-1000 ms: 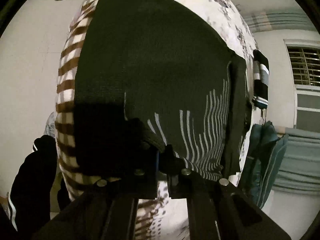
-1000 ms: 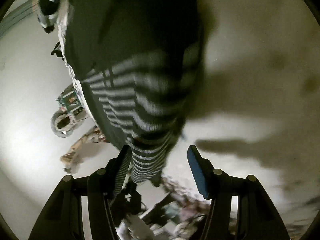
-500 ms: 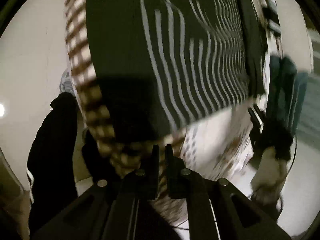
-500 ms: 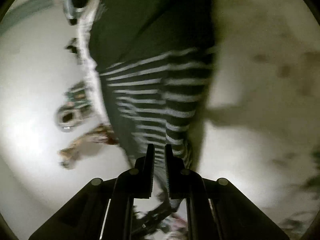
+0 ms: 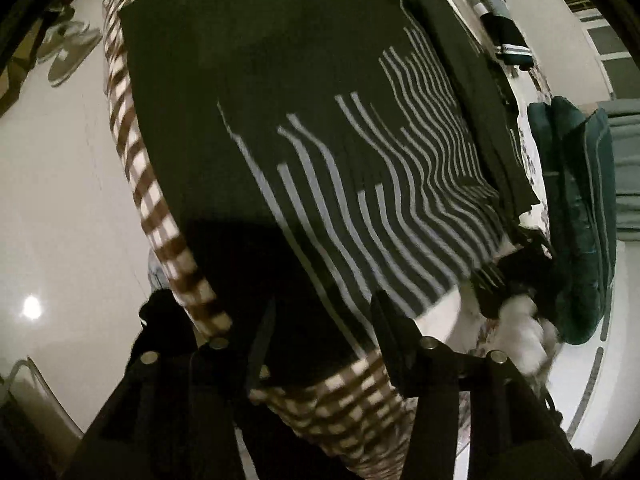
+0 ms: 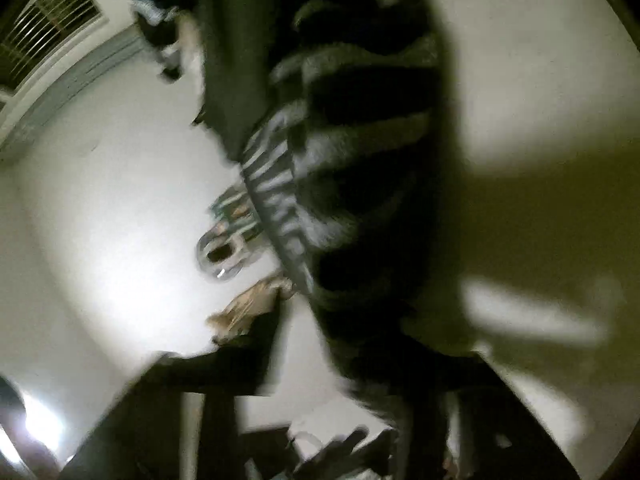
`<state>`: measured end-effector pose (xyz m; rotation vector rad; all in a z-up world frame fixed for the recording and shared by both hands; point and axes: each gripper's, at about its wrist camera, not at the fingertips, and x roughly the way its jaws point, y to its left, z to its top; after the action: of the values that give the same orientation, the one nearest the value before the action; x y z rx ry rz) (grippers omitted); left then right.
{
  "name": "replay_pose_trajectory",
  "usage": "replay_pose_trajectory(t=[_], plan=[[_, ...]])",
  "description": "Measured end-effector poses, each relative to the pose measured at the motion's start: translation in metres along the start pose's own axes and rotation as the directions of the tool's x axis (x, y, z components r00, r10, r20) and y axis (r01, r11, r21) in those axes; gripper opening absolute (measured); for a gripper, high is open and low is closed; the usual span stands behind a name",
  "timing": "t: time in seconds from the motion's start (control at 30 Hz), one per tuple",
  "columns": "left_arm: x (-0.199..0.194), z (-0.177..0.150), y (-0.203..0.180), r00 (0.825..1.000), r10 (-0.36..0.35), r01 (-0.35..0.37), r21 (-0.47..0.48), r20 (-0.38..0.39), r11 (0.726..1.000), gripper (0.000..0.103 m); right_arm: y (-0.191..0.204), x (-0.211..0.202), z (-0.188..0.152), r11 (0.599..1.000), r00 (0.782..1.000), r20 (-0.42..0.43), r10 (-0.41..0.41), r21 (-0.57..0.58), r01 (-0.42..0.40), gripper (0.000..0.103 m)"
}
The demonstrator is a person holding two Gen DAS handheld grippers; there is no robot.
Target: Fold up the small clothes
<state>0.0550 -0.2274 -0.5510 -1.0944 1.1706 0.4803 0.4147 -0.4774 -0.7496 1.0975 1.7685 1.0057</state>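
Observation:
A dark green garment with white stripes (image 5: 360, 184) lies spread on a bed with a brown-and-white checked cover (image 5: 160, 216). My left gripper (image 5: 324, 332) is open and empty, with its fingers just over the garment's near edge. In the left wrist view the other gripper (image 5: 492, 284) sits at the garment's right corner. The right wrist view is badly blurred: the striped cloth (image 6: 352, 160) hangs right in front of the lens, and my right gripper (image 6: 360, 360) is smeared, so its state does not show.
A second striped dark garment (image 5: 500, 28) lies at the far right of the bed. Teal cushions (image 5: 576, 220) stand beside the bed on the right. Slippers (image 5: 68, 52) lie on the pale floor at far left. A dark trouser leg (image 5: 160, 344) stands near left.
My left gripper has opened from shut. It now sits back over the garment's near edge. The right wrist view has gone blurred, with the striped cloth much closer to the lens.

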Motion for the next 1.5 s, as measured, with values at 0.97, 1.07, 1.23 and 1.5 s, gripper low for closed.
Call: replay_pose_trajectory(t=[0.97,1.07,1.23,1.5], plan=[[0.000,-0.011,0.009,0.998,0.029,-0.028,0.023,-0.049,0.999,0.046,0.000,0.044,-0.107,0.945,0.845,-0.444,-0.298,-0.260,0.197,0.028],[-0.001,-0.011,0.008,0.998,0.046,-0.043,0.049,-0.049,0.998,0.046,-0.007,0.039,-0.129,0.916,0.776,-0.494,-0.392,-0.288,0.279,0.028],[0.001,-0.008,-0.013,0.995,0.098,-0.092,0.183,-0.024,0.979,0.046,-0.027,0.000,-0.109,0.885,0.811,-0.352,-0.466,-0.174,0.433,0.052],[0.060,-0.043,-0.097,0.983,0.160,-0.077,0.590,-0.091,0.804,0.053,0.017,-0.098,-0.033,0.886,0.885,0.063,-0.461,-0.010,0.463,0.060]])
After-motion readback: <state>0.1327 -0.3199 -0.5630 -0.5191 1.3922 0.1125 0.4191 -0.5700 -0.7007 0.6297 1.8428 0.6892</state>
